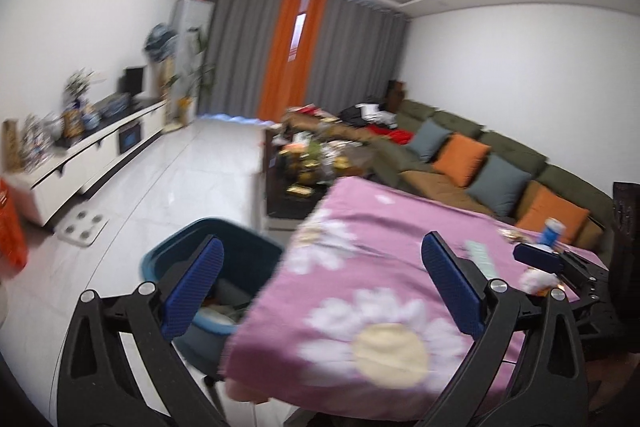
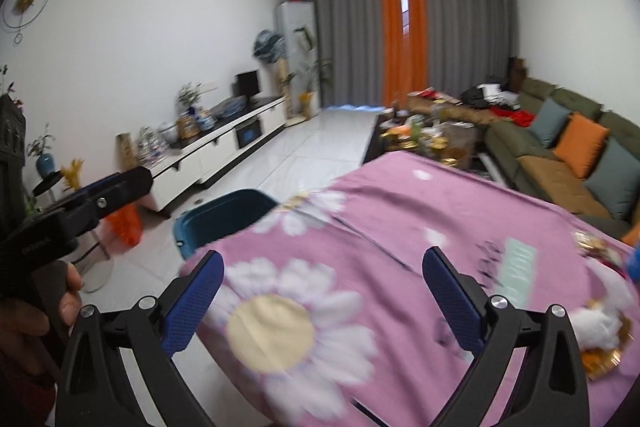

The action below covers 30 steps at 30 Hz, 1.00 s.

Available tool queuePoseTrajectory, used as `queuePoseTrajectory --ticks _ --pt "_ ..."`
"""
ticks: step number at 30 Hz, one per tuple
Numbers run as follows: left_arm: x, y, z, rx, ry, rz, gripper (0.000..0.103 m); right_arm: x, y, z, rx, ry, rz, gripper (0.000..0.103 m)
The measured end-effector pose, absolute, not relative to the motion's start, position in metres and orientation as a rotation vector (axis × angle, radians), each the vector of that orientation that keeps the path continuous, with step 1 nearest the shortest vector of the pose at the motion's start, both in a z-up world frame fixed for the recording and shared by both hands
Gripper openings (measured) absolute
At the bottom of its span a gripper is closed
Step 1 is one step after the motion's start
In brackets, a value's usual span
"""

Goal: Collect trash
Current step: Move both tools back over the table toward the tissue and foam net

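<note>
A teal trash bin (image 1: 240, 251) stands on the floor at the left edge of a table with a pink daisy cloth (image 1: 360, 227); some rubbish lies inside it. My left gripper (image 1: 322, 241) is open and empty, above the table's corner and the bin. My right gripper (image 2: 324, 255) is also open and empty, over the cloth (image 2: 400, 203). On the table's right part lie a crumpled white tissue (image 2: 596, 323), a pale green packet (image 2: 516, 261), golden wrappers (image 2: 592, 247) and a blue can (image 1: 554, 231). The bin (image 2: 224, 215) also shows in the right wrist view.
A green sofa (image 1: 500, 151) with orange and grey cushions runs behind the table. A cluttered coffee table (image 1: 312, 163) stands beyond it. A white TV cabinet (image 1: 100, 151) lines the left wall, and an orange bag (image 2: 126, 223) sits on the tiled floor (image 1: 192, 167).
</note>
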State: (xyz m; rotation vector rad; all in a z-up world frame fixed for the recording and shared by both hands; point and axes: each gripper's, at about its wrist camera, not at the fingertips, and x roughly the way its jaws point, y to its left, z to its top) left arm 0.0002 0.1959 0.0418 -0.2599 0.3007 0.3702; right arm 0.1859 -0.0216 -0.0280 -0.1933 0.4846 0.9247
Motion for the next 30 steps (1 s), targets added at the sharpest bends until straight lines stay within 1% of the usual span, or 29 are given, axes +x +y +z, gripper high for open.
queuePoseTrajectory --ticks 6,11,17,30 --pt "0.007 0.126 0.05 -0.209 0.282 0.196 0.097 0.176 -0.08 -0.031 -0.155 0.441 0.806 0.096" --pt "0.02 0.086 0.048 -0.152 0.296 0.126 0.097 0.161 -0.118 -0.035 -0.151 0.401 0.709 0.096" --pt "0.022 0.054 0.042 -0.129 0.3 0.037 0.097 0.146 -0.165 -0.042 -0.122 0.381 0.609 0.096" --pt "0.014 0.007 0.037 -0.056 0.268 -0.084 0.097 0.111 -0.231 -0.044 -0.077 0.326 0.432 0.096"
